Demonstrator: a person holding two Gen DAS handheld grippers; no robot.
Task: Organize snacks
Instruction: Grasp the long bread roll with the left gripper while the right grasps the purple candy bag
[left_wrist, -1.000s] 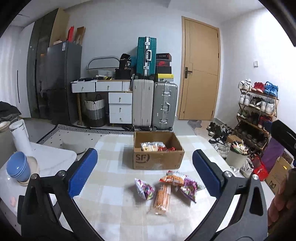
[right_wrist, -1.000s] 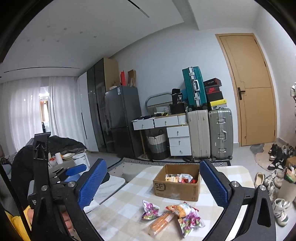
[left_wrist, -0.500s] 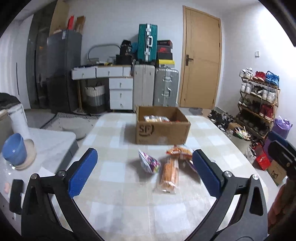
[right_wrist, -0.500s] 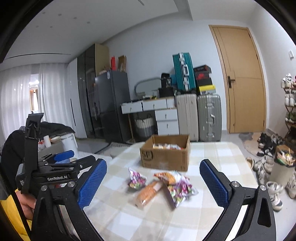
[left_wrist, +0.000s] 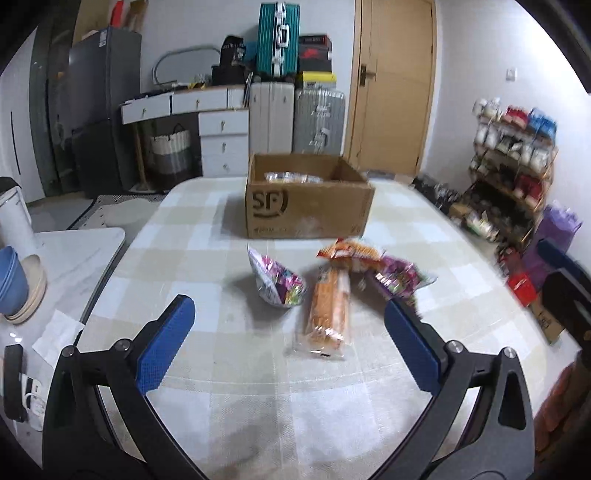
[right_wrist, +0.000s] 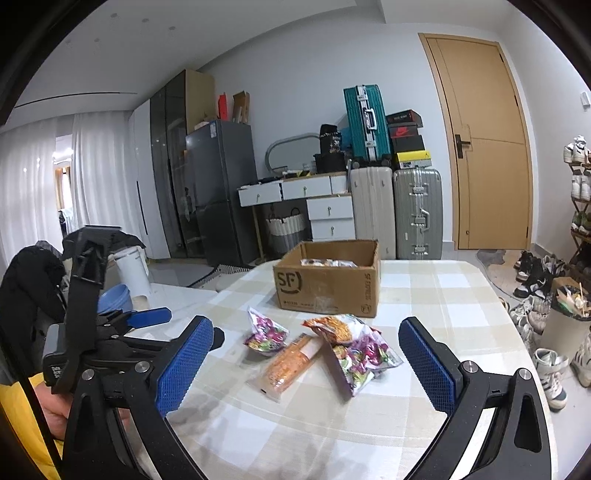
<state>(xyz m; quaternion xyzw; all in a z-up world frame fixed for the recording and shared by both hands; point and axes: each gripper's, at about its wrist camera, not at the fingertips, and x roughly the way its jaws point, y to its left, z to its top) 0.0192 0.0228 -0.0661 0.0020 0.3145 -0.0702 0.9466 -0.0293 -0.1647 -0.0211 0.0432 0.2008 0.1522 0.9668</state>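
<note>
Left wrist view: left gripper (left_wrist: 286, 339) with blue pads spread wide apart, nothing between them, hovering over the near part of the checked tablecloth (left_wrist: 258, 406). Four loose snack packs lie mid-table, just ahead of the pads: a candy bag (left_wrist: 276, 282) at left, a long orange biscuit pack (left_wrist: 328, 314) in the middle, an orange-red chip bag (left_wrist: 349, 252) behind it, and a purple candy bag (left_wrist: 400, 278) at right. The chip bag overlaps the biscuit pack's far end and touches the purple bag. The cardboard box (left_wrist: 308, 210) stands beyond them, open, with some packs already inside. Box front reads "SF"; smaller print below is illegible.

Right wrist view: right gripper (right_wrist: 304, 360) also has its pads wide apart and empty. Same four packs sit between its fingers in frame, box beyond, "SF" again legible on front and end panel. The left gripper shows at left edge, held in a hand (right_wrist: 55, 410); lettering on its body is too blurred to read.

Step, as judged: approach before first pick; loose packs not yet boxed. Next move likely calls for lowering one gripper onto a single pack — the candy bag lies apart from the others and looks the cleanest grab — closing on it, then carrying it to the box.
</note>
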